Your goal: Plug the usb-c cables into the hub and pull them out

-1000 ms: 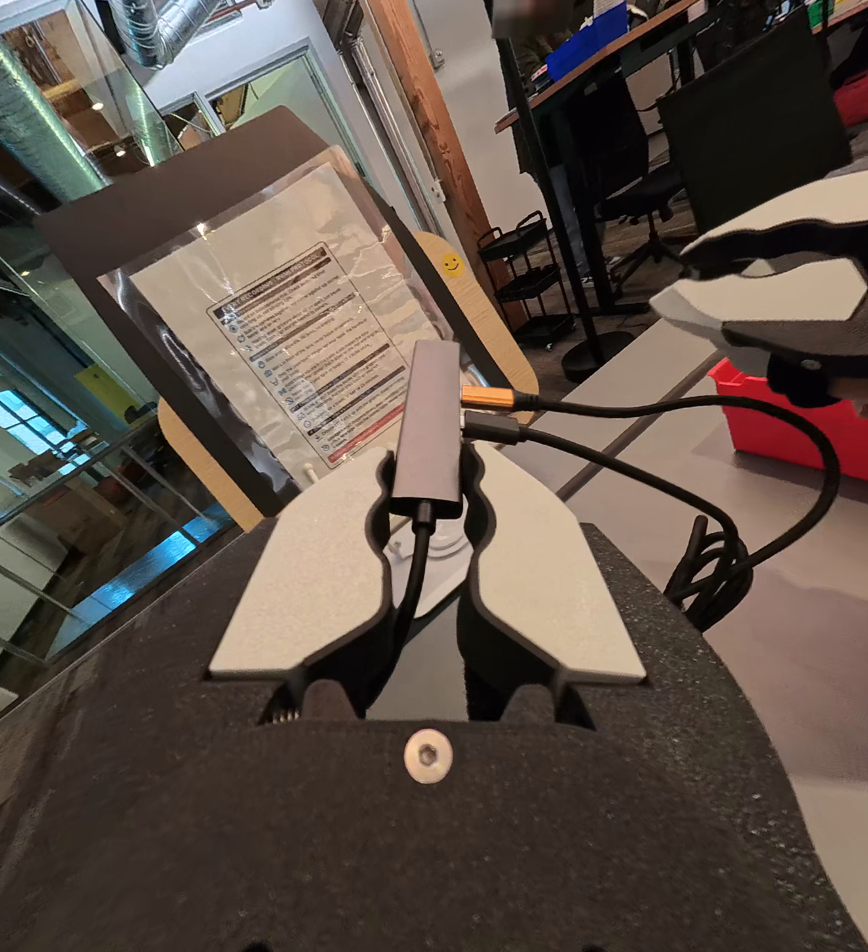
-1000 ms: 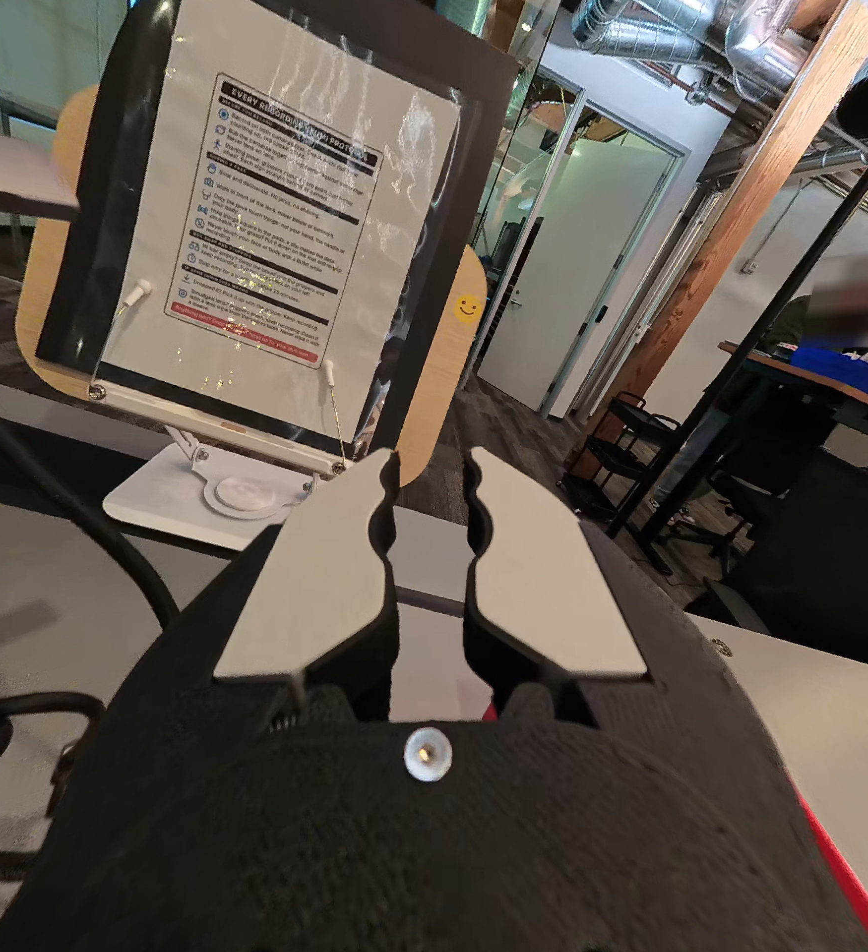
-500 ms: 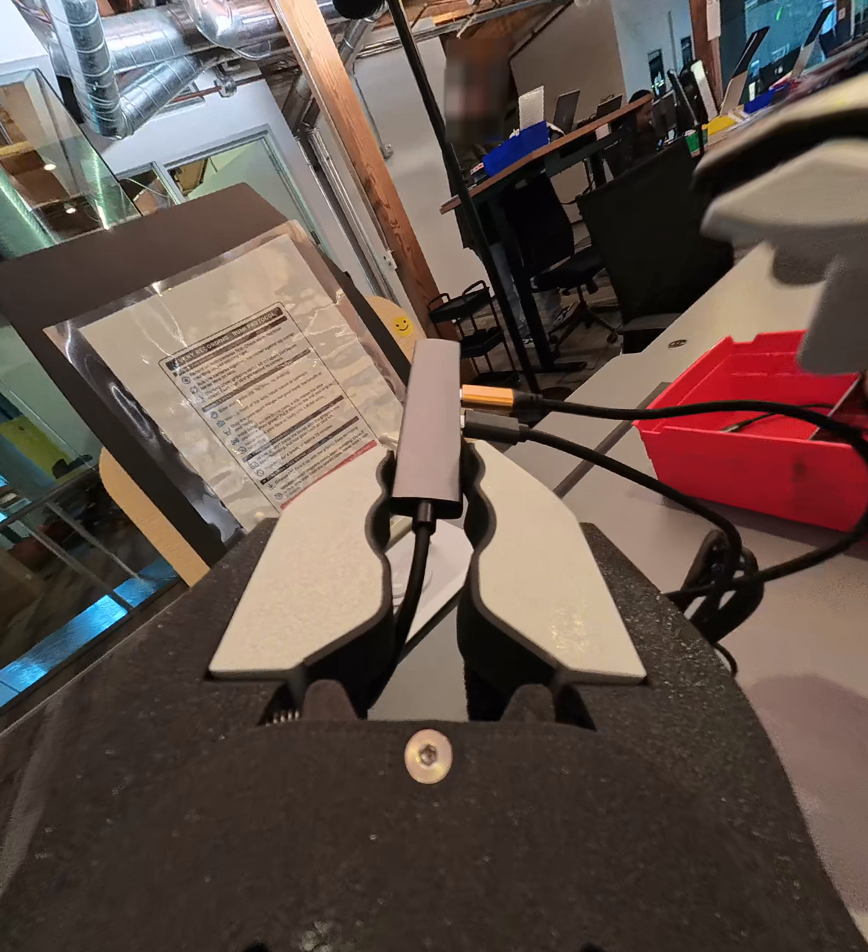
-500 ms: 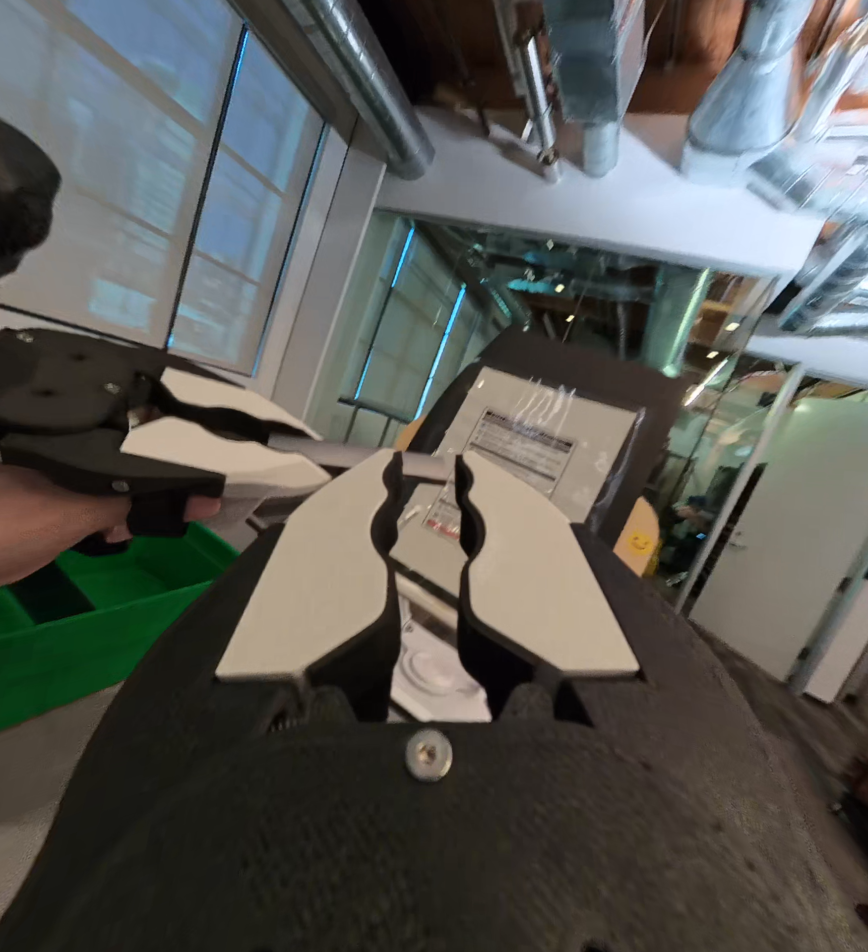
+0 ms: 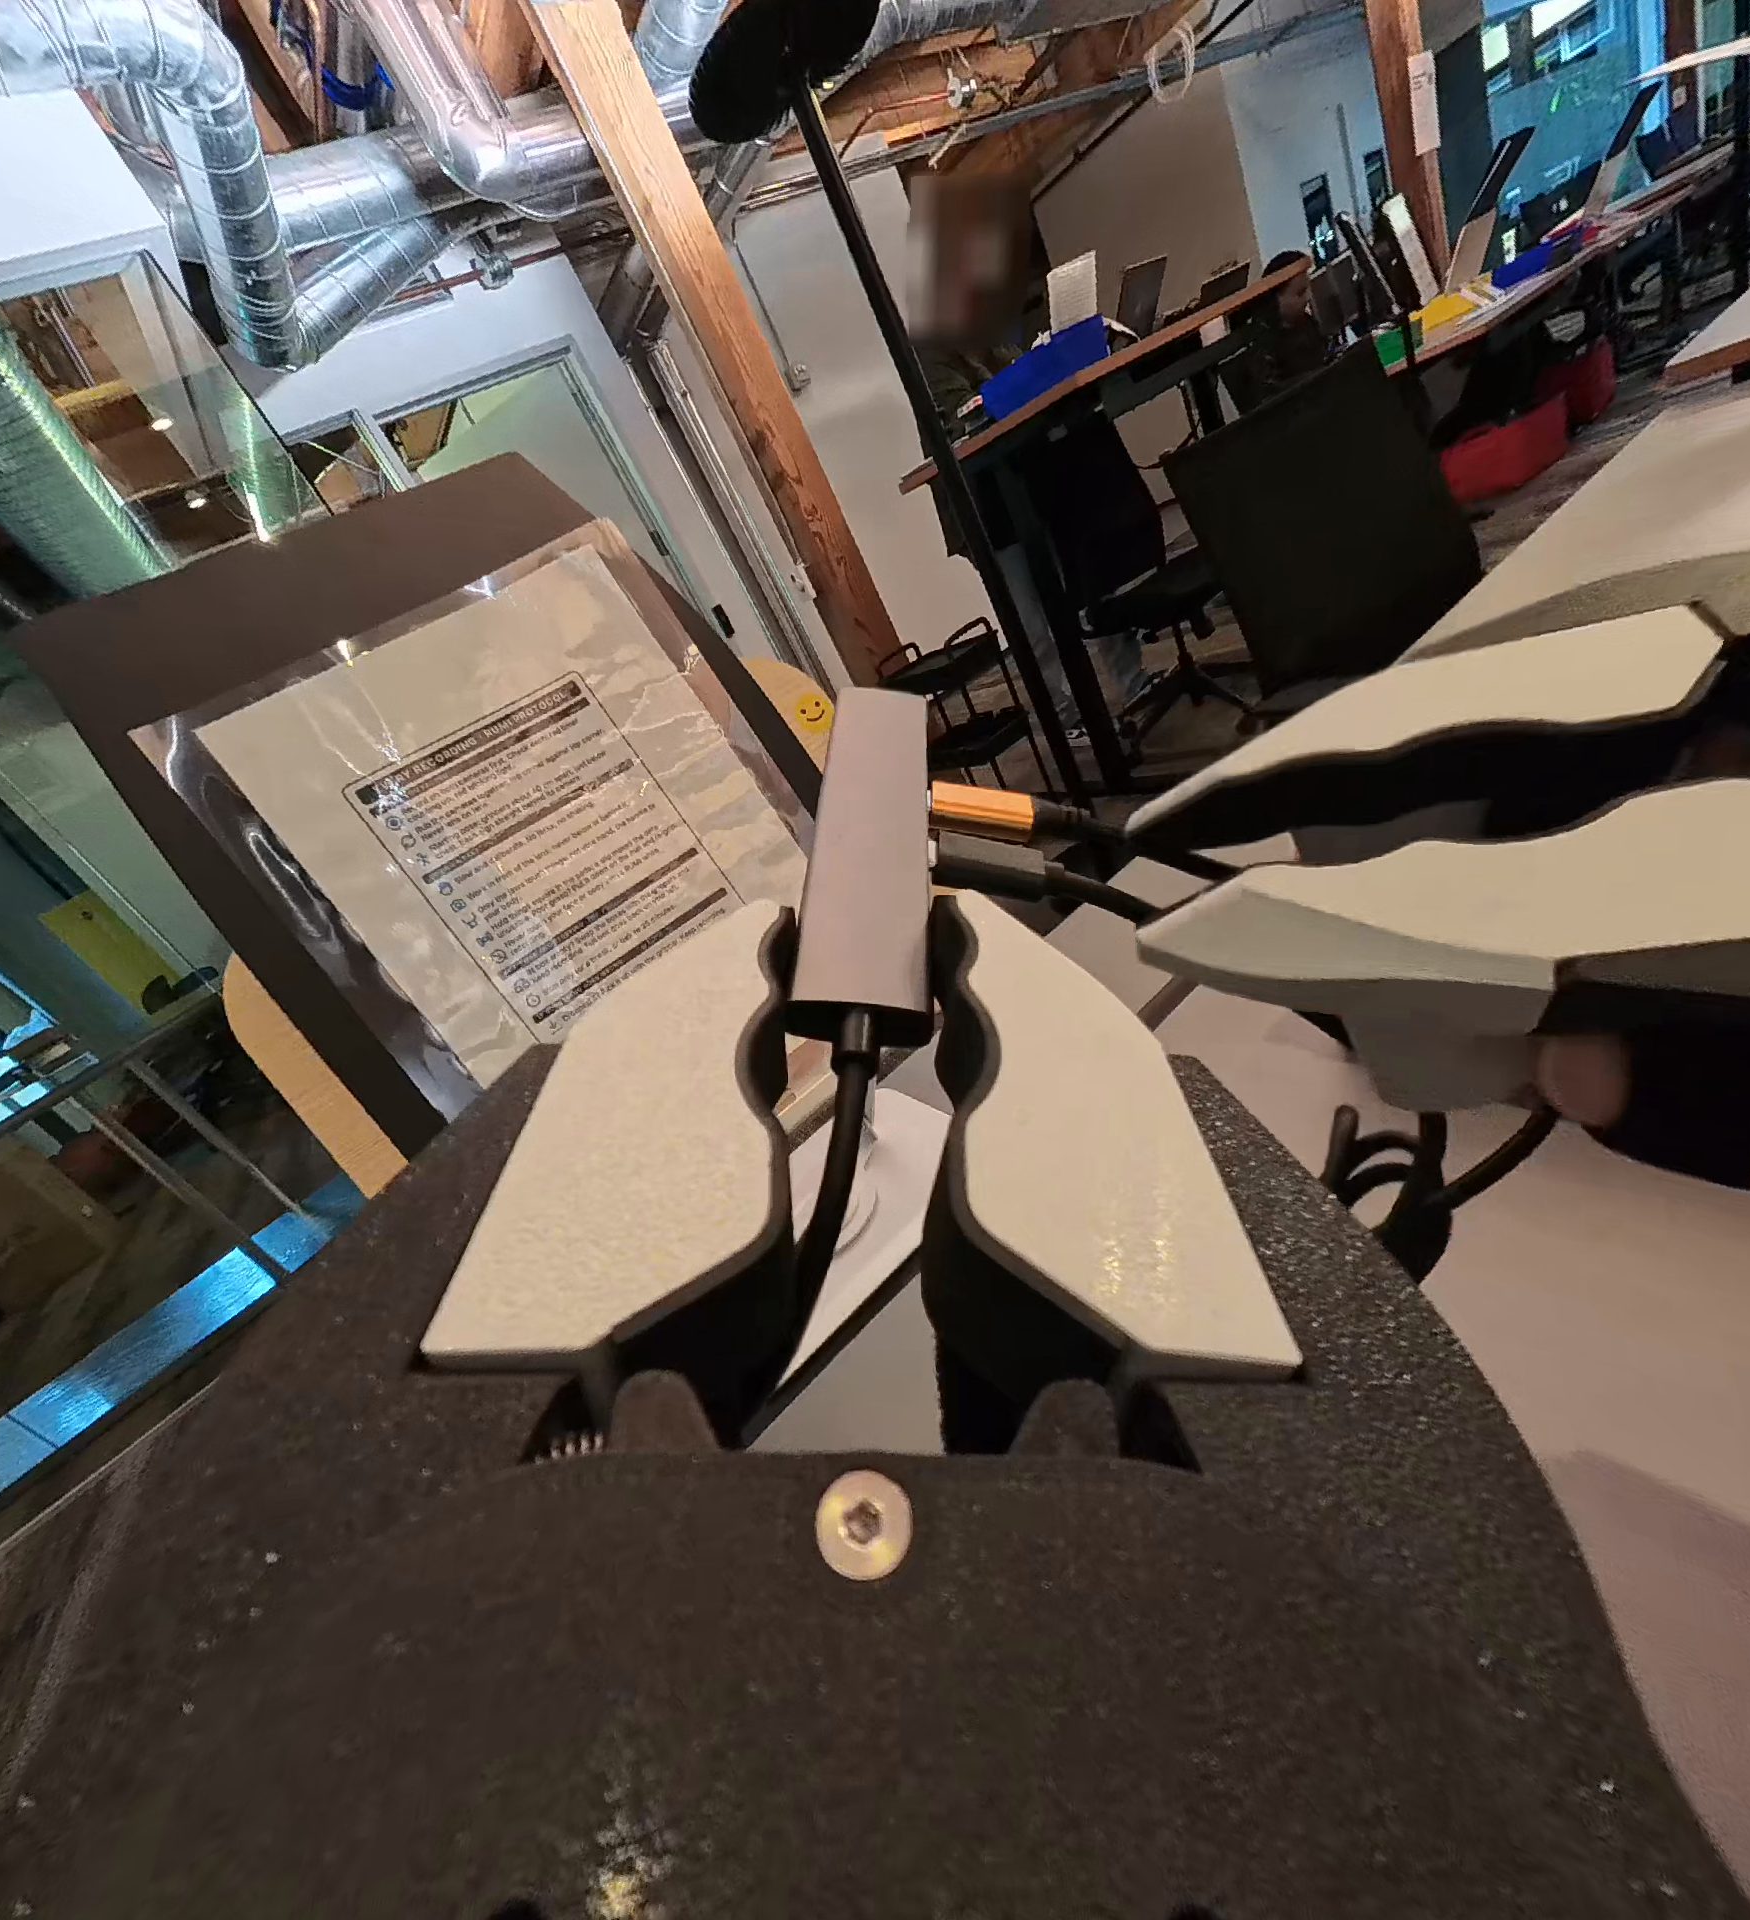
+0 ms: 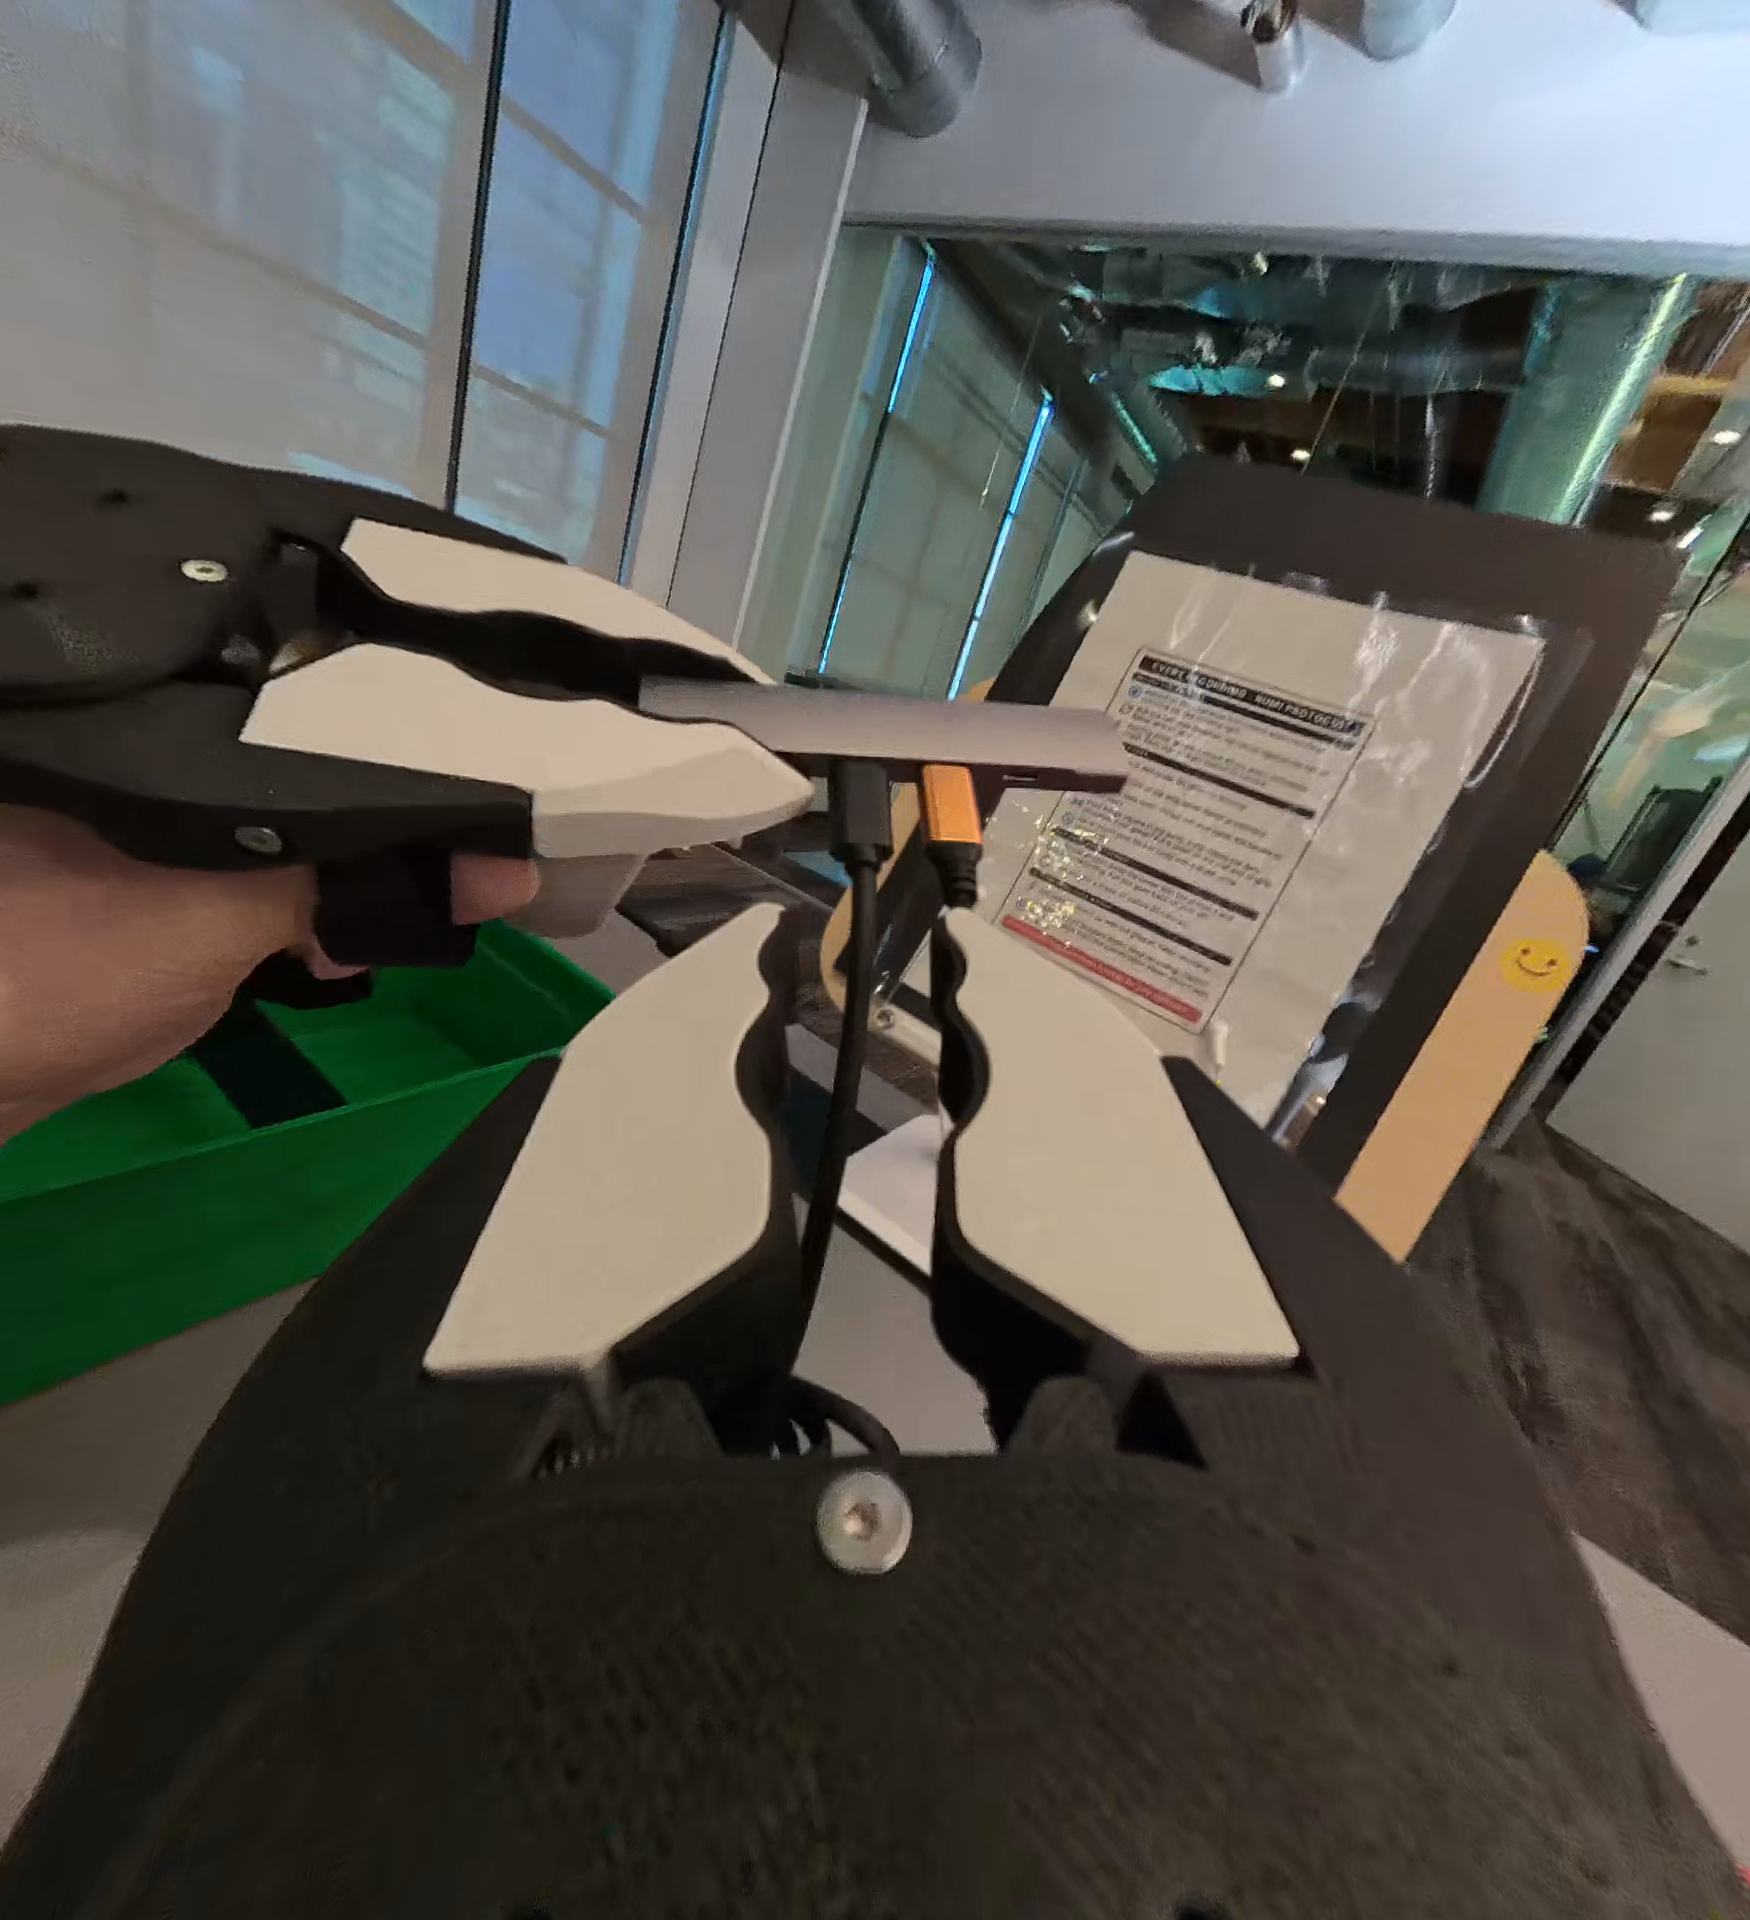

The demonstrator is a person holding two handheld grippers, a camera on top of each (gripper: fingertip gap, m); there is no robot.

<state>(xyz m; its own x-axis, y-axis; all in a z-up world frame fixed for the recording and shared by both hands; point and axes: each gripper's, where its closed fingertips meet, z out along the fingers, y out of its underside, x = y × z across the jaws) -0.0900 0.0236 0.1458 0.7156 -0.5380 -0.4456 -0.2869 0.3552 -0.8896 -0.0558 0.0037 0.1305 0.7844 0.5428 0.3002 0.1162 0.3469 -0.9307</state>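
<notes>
The left gripper (image 5: 858, 935) is clamped on the near end of the hub (image 5: 866, 831), a slim dark metal bar at the centre of the left wrist view, its own black lead drooping back between the pale, grainy fingers (image 5: 632, 1132). Two plugs sit in the hub's right side: an orange metal plug (image 5: 980, 811) above a black plug (image 5: 996, 868). The right gripper (image 5: 1146, 878) comes in from the right edge of that frame, fingers parted around the two cables, touching neither plug that I can see. Only the right wrist view shows the green bin (image 6: 175, 1143) at lower left and the hand (image 6: 71, 977) holding the left gripper. Only the left view shows the cables coiled on the grey worktop (image 5: 1629, 1351). A printed sheet (image 6: 1235, 810) in glossy plastic stands behind the hub.
</notes>
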